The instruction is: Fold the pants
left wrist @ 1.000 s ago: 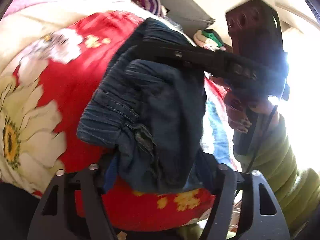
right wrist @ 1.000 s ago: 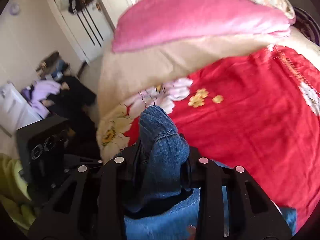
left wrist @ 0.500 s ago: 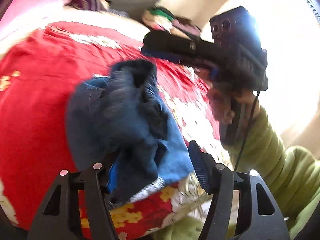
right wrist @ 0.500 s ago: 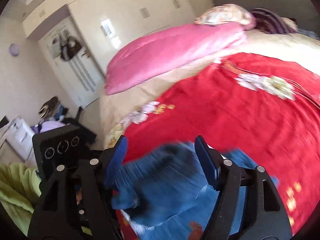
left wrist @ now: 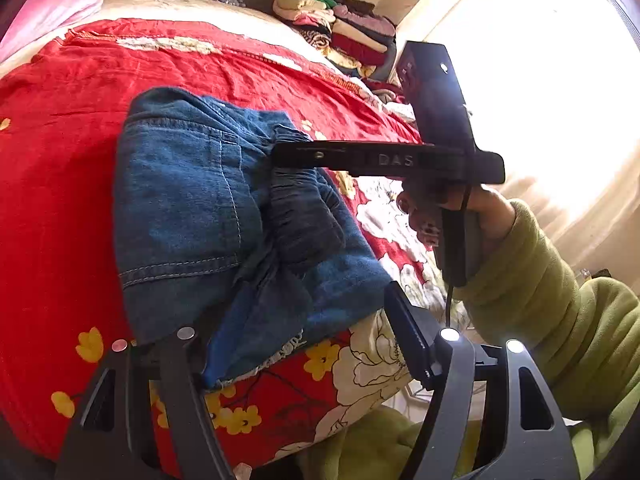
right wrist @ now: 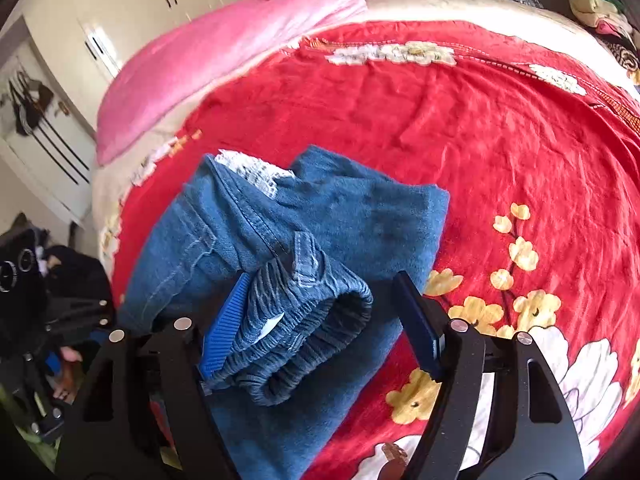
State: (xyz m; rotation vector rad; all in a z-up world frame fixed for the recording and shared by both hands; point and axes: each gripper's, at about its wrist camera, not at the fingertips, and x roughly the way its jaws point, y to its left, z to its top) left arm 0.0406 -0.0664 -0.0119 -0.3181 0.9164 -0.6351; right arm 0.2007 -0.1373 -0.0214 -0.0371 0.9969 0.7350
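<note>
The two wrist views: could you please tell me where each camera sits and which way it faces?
Left wrist: on the left gripper, facing the jeans and window; shows the right gripper and sleeve.
Right wrist: on the right gripper, facing the wardrobe; jaws open around the waistband.
Shared: jeans, red bedspread.

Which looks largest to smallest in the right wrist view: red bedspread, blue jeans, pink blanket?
1. red bedspread
2. blue jeans, though nearness to the camera enlarges them
3. pink blanket, though distance may shrink it
</note>
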